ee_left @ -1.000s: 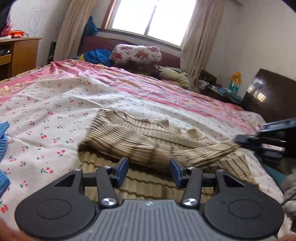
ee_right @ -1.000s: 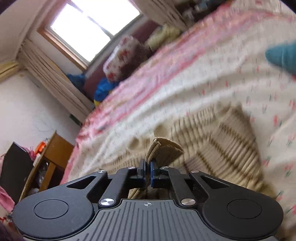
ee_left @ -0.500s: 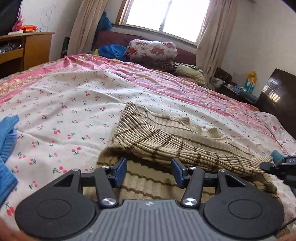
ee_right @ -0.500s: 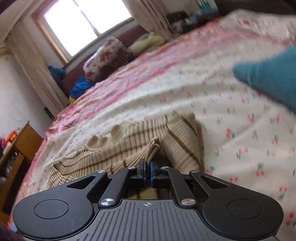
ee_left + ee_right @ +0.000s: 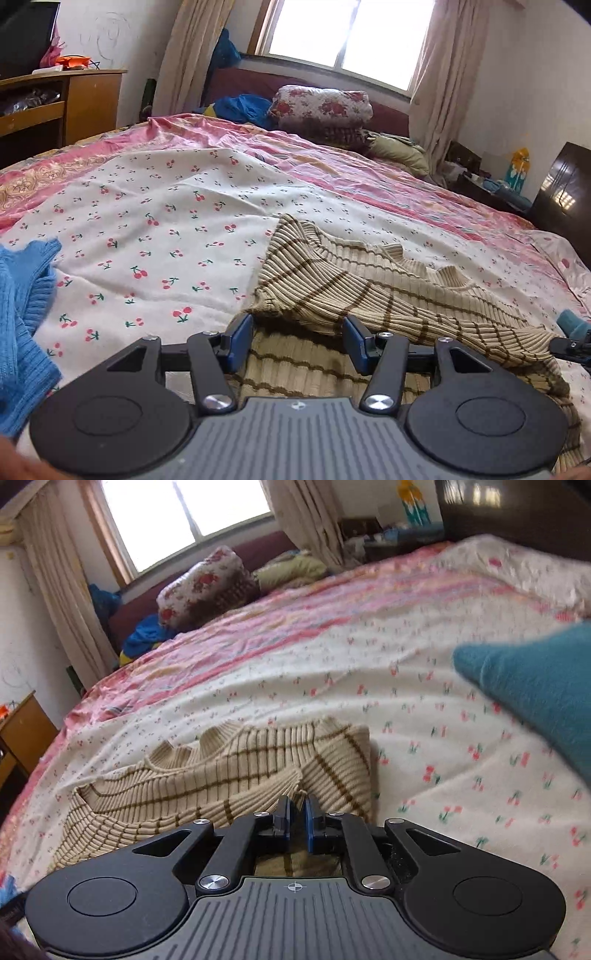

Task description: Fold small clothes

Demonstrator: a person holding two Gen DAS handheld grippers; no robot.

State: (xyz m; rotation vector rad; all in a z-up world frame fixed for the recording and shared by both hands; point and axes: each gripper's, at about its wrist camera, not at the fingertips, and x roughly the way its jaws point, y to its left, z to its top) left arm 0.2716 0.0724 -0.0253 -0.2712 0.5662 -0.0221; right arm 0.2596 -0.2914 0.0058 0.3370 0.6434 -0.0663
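Sweater point(image 5: 229, 775) folded, right edge borders bare sheet point(image 5: 424, 775).

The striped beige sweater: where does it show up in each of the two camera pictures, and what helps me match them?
Left wrist view: the striped beige sweater lies centre-right on the bed, just beyond the tool.
Right wrist view: the same sweater lies lower left of centre, just beyond that tool.
Shared landmark: the rolled floral quilt under the window.

A floral rolled quilt point(image 5: 325, 103) lies below the window point(image 5: 347, 33), beside a wooden desk point(image 5: 62, 103) and what may be cluttered shelves point(image 5: 480, 177).
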